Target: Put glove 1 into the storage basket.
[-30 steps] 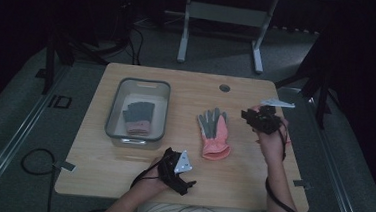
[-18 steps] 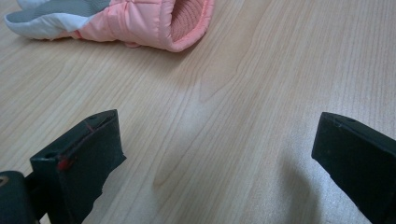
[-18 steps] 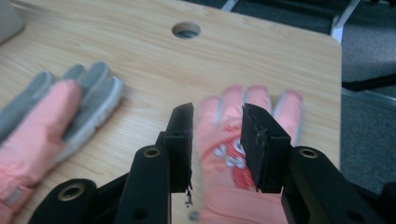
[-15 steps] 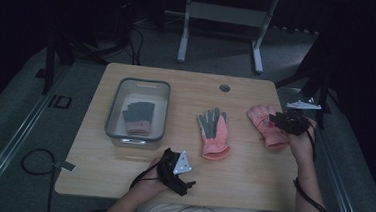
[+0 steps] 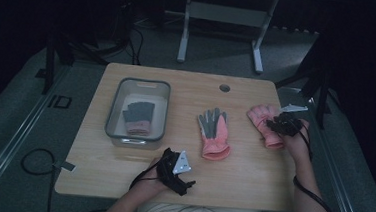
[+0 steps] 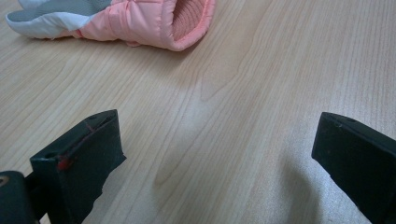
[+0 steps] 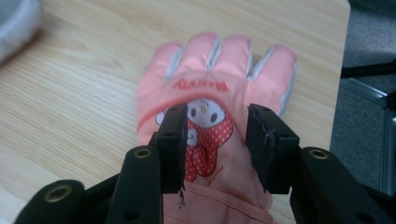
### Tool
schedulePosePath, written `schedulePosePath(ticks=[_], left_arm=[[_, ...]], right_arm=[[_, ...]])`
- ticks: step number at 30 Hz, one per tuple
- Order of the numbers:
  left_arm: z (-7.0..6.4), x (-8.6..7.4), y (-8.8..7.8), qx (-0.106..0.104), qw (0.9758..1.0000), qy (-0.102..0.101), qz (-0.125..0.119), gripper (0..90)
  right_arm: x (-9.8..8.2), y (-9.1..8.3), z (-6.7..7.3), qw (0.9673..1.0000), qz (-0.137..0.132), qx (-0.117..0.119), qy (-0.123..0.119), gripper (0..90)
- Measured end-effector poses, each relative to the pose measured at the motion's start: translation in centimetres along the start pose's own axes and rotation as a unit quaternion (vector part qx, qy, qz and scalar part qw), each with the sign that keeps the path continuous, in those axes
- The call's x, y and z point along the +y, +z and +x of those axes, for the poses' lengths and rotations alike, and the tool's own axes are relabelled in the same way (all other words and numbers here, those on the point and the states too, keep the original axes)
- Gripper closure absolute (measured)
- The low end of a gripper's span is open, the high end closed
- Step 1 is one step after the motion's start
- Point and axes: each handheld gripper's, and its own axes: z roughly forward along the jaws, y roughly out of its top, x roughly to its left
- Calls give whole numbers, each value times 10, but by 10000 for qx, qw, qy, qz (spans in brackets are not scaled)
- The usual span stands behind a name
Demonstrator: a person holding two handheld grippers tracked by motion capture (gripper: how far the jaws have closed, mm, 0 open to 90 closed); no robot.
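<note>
Nearest, at the front edge of the bench (image 5: 121, 174): left hand-held gripper (image 5: 176, 171) rested low over bare wood, jaws spread wide, nothing between them; best kept parked there, well apart from the work.

Mid-bench: grey-palmed pink glove (image 5: 213, 133) lay flat, palm up, cuff toward the person; untouched by either tool.

Right side of the bench, near its edge: cartoon-printed pink glove (image 7: 215, 107) lay flat, back up, fingers pointing away from the person; right hand-held gripper (image 7: 217, 140) poised over its cuff end, jaws about half apart and just then opening, printed back of the glove between them but apparently not pinched by the pads.

Step in hand, judged as a release of this glove onto the bench; to do it well: open further until both pads stood clear of the padded fabric; then lift straight up, without dragging sideways, lest a pad snag the cuff and pull the glove toward the edge.

Farther left: grey-rimmed bin (image 5: 112, 126) with a dark glove (image 5: 137, 116) inside; left alone.
</note>
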Motion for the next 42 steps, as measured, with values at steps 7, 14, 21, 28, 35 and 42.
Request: schedulePosePath(ticks=[7,14,21,28,35,42], left_arm=[[0,0,0,34,10000,-6,-14,14],[0,0,2,12,10000,22,24,14],[0,0,2,17,10000,22,38,14],[1,0,1,48,10000,9,32,14],[1,-1,2,57,10000,-20,33,14],[6,-2,-2,128,9999,-89,-37,14]], right_arm=[[-7,11,-1,9997,92,157,132,606],[-8,13,0,9996,129,176,206,716],[0,5,8,9985,188,-95,498,855],[19,-30,25,9941,-138,-419,989,862],[36,-58,52,9898,-307,-515,1291,864],[32,-67,75,9861,-397,-504,1530,867]])
